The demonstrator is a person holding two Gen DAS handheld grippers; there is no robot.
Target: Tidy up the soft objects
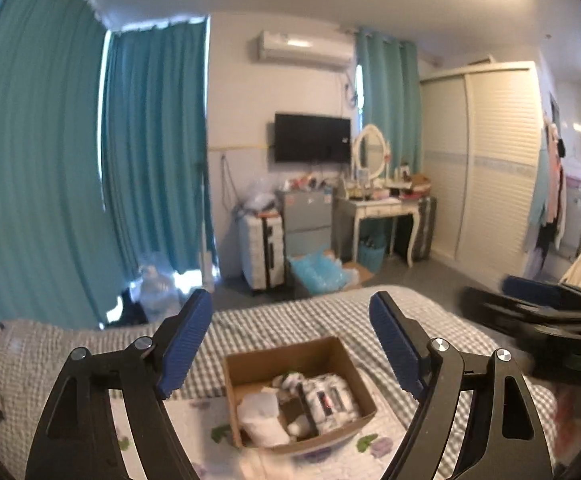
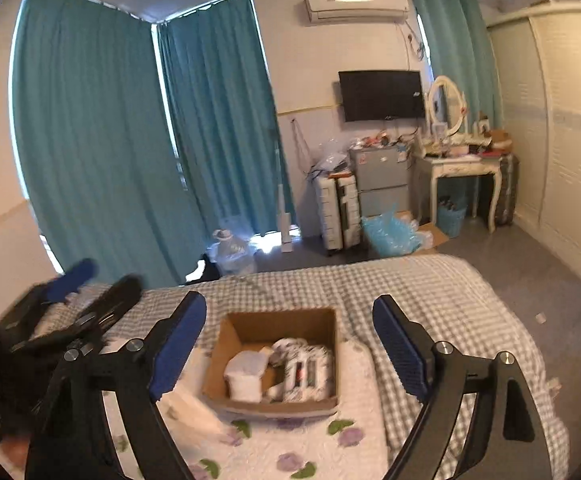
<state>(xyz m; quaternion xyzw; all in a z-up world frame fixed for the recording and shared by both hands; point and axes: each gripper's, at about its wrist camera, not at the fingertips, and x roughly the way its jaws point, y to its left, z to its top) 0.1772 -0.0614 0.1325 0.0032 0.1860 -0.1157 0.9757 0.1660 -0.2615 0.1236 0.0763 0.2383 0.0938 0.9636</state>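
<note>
Blue-padded left tool point(image 1: 290, 344) and right tool point(image 2: 288, 346): jaws apart, empty, above cardboard box point(image 2: 250, 330) mid-bed point(image 2: 430, 292). Folded soft items point(image 2: 304, 372) sit inside. Judgement: packing near complete; withdraw clear of box walls, check nothing overhangs.

The cardboard box point(image 2: 274, 364) is plain brown. Inside it lie a white folded cloth point(image 2: 244, 376) and, just right of that, a white bundle with black markings point(image 2: 306, 372). Under the box spreads a white quilted cover point(image 2: 290, 444) printed with purple flowers and green leaves. Around the box, the bed point(image 2: 430, 300) wears a grey-and-white check. Each gripper has black arms and ribbed blue fingers point(image 1: 184, 344). Beyond the box, the curtains point(image 2: 102, 128) are teal, the television point(image 2: 380, 94) black, the dressing desk point(image 2: 460, 172) white, and the wardrobe point(image 1: 498, 160) cream.
</note>
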